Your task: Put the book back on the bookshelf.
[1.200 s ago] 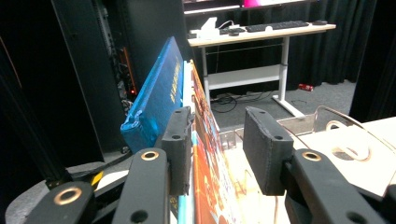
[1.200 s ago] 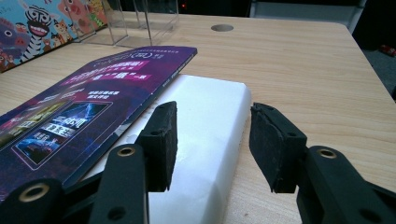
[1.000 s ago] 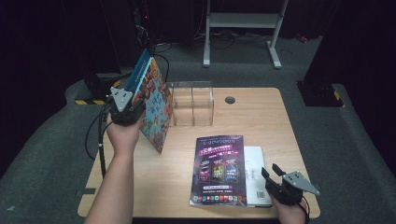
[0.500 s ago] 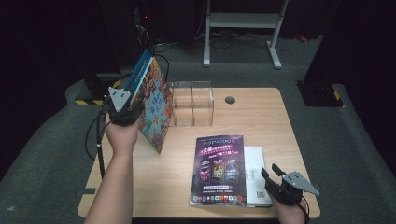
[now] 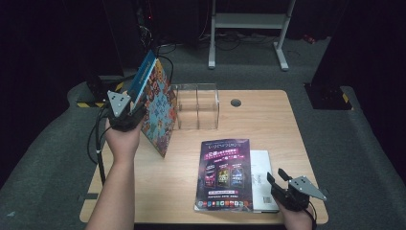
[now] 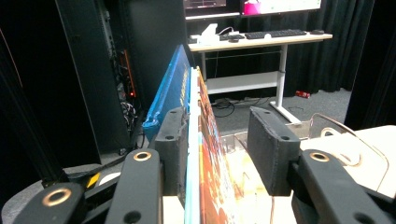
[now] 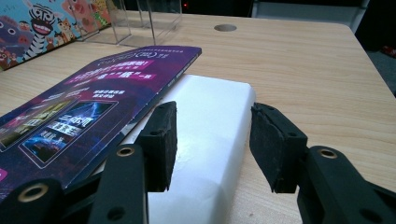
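glossy paper book (image 5: 158, 108), wooden table (image 5: 268, 120)

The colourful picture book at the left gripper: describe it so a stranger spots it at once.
Start at the wooden table and find the clear box near its far edge. Left of the box, the picture book stands on edge between the left gripper's jaws. Its cartoon-patterned cover and blue back distinguish it from the flat purple booklet.

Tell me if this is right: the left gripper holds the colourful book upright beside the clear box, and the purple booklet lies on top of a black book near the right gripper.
Not quite. The book under the purple booklet is white, not black, as the right gripper view shows. The rest stands: the left gripper has the colourful book upright beside the clear box, and the right gripper is near.
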Demonstrator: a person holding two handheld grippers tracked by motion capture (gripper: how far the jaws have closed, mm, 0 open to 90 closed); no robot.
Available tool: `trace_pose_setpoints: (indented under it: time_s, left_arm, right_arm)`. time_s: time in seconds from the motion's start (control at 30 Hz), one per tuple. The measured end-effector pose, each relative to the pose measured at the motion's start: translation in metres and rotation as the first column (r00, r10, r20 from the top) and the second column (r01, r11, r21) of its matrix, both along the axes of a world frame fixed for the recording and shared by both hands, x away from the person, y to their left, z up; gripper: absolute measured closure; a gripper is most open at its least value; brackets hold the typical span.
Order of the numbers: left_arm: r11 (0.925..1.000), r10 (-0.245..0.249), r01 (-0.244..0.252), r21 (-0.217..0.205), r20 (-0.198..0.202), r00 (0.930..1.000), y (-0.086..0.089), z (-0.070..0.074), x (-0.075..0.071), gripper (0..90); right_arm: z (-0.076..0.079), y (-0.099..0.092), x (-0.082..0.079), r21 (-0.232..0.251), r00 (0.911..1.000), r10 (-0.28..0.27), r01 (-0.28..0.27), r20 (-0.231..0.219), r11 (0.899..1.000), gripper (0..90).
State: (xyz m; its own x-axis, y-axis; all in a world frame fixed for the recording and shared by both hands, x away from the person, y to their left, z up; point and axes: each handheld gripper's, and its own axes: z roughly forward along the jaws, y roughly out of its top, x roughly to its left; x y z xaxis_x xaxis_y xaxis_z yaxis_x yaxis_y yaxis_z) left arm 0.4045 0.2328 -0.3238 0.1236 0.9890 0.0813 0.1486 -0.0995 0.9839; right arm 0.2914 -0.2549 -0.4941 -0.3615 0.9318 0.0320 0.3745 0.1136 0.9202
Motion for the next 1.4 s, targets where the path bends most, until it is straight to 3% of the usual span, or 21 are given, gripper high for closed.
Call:
trace_pose_setpoints:
  time_s: [0.5, 0.63, 0.8, 0.97, 1.4]
  left_arm:
    - [1.0, -0.009, 0.009, -0.004, -0.005, 1.0, 0.004, -0.005, -0.024, 57.2]
    - [0.9994, -0.024, 0.023, -0.028, -0.028, 0.9993, 0.007, -0.01, -0.029, 55.2]
    - [0.9996, -0.023, 0.023, -0.014, -0.048, 0.9986, 0.008, -0.017, -0.036, 54.6]
    - [0.9992, -0.029, 0.027, -0.029, -0.061, 0.9977, 0.01, -0.025, -0.045, 51.5]
    - [0.9991, -0.041, 0.04, -0.012, -0.128, 0.9909, 0.012, -0.059, -0.071, 46.6]
  right_arm:
    - [0.0, 0.0, 0.0, 0.001, 1.0, 0.003, -0.003, -0.005, 1.0, 51.2]
    - [0.0, 0.001, 0.0, -0.001, 1.0, 0.007, -0.007, -0.007, 1.0, 51.3]
    - [-0.001, 0.002, 0.0, -0.008, 0.9998, 0.014, -0.014, -0.011, 1.0, 51.6]
    - [-0.002, 0.001, 0.001, -0.008, 0.9998, 0.013, -0.013, -0.016, 1.0, 52.2]
    - [-0.002, -0.001, 0.002, -0.025, 0.999, 0.037, -0.037, -0.026, 0.999, 55.3]
